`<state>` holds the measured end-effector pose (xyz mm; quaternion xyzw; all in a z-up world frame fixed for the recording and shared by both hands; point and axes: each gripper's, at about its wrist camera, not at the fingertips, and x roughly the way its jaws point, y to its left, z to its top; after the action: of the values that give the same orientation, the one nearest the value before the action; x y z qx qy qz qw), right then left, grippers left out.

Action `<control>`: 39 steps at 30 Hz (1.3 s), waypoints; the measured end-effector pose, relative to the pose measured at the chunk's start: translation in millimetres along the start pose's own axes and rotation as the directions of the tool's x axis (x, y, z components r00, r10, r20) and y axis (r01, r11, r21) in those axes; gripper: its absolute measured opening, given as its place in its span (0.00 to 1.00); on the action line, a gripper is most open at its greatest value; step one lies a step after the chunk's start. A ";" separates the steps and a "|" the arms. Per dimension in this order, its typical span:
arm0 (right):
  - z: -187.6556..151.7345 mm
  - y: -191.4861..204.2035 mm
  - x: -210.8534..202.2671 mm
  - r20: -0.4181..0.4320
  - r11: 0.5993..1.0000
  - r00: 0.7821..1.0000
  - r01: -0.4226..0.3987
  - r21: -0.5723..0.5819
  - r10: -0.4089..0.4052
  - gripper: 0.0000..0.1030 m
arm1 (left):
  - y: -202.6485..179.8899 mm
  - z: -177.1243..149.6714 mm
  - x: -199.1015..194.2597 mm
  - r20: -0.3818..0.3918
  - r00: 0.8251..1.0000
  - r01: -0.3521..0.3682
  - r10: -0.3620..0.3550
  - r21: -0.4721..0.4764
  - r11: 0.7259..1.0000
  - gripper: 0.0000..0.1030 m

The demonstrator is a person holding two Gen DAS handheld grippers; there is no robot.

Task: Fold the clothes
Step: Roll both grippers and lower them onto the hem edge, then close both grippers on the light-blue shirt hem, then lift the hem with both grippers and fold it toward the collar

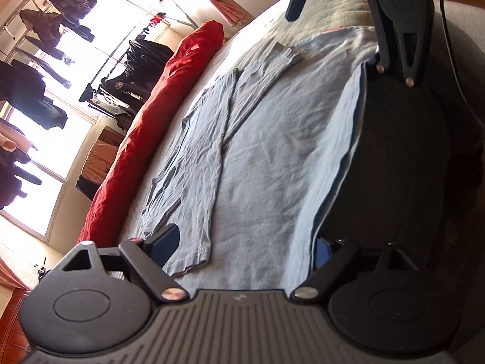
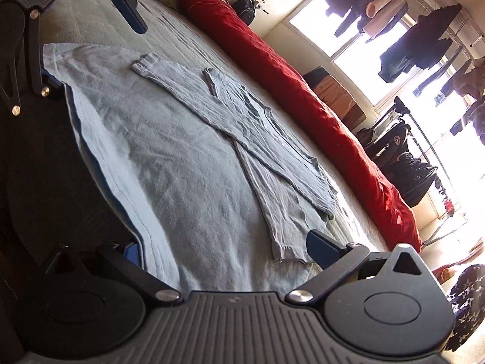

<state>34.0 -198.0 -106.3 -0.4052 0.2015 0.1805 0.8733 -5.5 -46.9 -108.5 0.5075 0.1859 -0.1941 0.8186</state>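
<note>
I am holding both tongs low at the near hem of one light blue long-sleeved shirt [image 1: 266, 157], which is lying flat on the bed [image 1: 333, 9], both sleeves crossed over its chest. Its long axis is running away from me, hem nearest, collar toward the red bolster [image 1: 157, 127] along the far side.

My left gripper [image 1: 245, 242] is standing spread wide at one end of the hem: one finger is resting on the cloth near a sleeve cuff, the other sitting down past the hem edge. My right gripper [image 2: 224, 245] is spread the same way at the other end of the hem. Neither is pinching anything. Each is equally near its own corner, so I am judging this a two-handed lift of the hem toward the collar, though a sideways fold would fit this lay too.

I am counting one shirt, two sleeves, two tongs, one bolster. Whether the lower fingers are already under the hem, I am unable to tell, since shadow is hiding them.
</note>
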 end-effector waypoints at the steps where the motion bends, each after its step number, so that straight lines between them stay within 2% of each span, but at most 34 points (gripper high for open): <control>1: -4.0 -1.4 1.0 -0.011 1.000 1.000 0.007 0.003 -0.007 1.00 | 1.1 -3.8 -1.2 -0.008 1.000 -0.010 0.010 0.003 1.000 0.85; 6: -18.7 -9.2 -0.1 -0.039 0.999 0.998 0.047 -0.001 -0.047 1.00 | 5.8 -21.1 -7.5 -0.046 0.997 -0.059 0.061 0.030 0.998 0.85; 10: -17.5 -14.2 -0.3 -0.049 0.999 0.998 0.043 -0.006 -0.043 0.99 | -0.4 -23.5 -13.2 -0.027 0.994 -0.098 0.104 0.153 0.983 0.82; 12: -16.0 -13.4 -1.4 -0.050 1.000 0.998 0.024 -0.018 -0.025 0.96 | -5.7 -22.7 -13.1 -0.022 0.996 -0.080 0.088 0.224 0.971 0.68; 13: -15.4 -12.4 -2.6 -0.051 1.000 0.999 0.009 -0.027 -0.011 0.91 | -8.1 -22.2 -12.0 -0.024 0.997 -0.062 0.070 0.250 0.966 0.63; 14: -14.8 -11.4 -3.7 -0.052 0.999 0.999 -0.005 -0.037 0.003 0.88 | -10.5 -21.7 -10.9 -0.027 0.998 -0.043 0.053 0.274 0.961 0.52; 15: -14.1 -10.2 -4.7 -0.054 0.999 0.998 -0.023 -0.047 0.021 0.81 | -12.9 -21.2 -9.9 -0.031 0.999 -0.025 0.036 0.299 0.954 0.48; 17: -12.8 -7.8 -6.5 -0.058 0.996 0.997 -0.059 -0.067 0.055 0.71 | -14.8 -19.9 -8.3 -0.046 0.999 0.009 0.005 0.312 0.950 0.31; 20: -12.1 -2.6 -10.2 -0.065 0.989 0.993 -0.109 -0.099 0.103 0.55 | -16.1 -20.8 -7.2 -0.065 0.997 0.049 -0.030 0.306 0.951 0.19; 22: -12.9 0.3 -13.0 -0.067 0.985 0.990 -0.130 -0.109 0.124 0.41 | -16.0 -21.3 -6.5 -0.081 0.996 0.067 -0.045 0.298 0.952 0.12; 23: -13.9 1.4 -13.6 -0.077 0.983 0.988 -0.145 -0.111 0.137 0.39 | -16.0 -21.6 -6.2 -0.088 0.995 0.077 -0.053 0.294 0.953 0.09; 25: -15.3 3.7 -14.0 -0.092 0.979 0.983 -0.167 -0.119 0.157 0.26 | -16.1 -22.9 -7.0 -0.093 0.994 0.083 -0.058 0.288 0.954 0.06; 31: -17.9 7.1 -17.5 -0.117 0.971 0.977 -0.192 -0.145 0.176 0.09 | -17.1 -25.2 -13.2 -0.084 0.996 0.055 -0.031 0.305 0.951 0.04; 35: -13.1 -1.7 -19.8 -0.121 0.970 0.978 -0.189 -0.156 0.171 0.04 | -7.9 -23.6 -15.5 -0.090 0.996 0.052 -0.028 0.282 0.958 0.02; 39: -3.3 -12.5 -23.0 -0.121 0.963 0.977 -0.197 -0.184 0.176 0.03 | 1.0 -21.4 -17.0 -0.082 0.996 0.047 -0.023 0.305 0.951 0.01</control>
<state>19.7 -211.6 -88.9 -0.4768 0.2651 0.2596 0.7969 -21.8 -25.0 -108.1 0.6323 0.1941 -0.2152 0.7185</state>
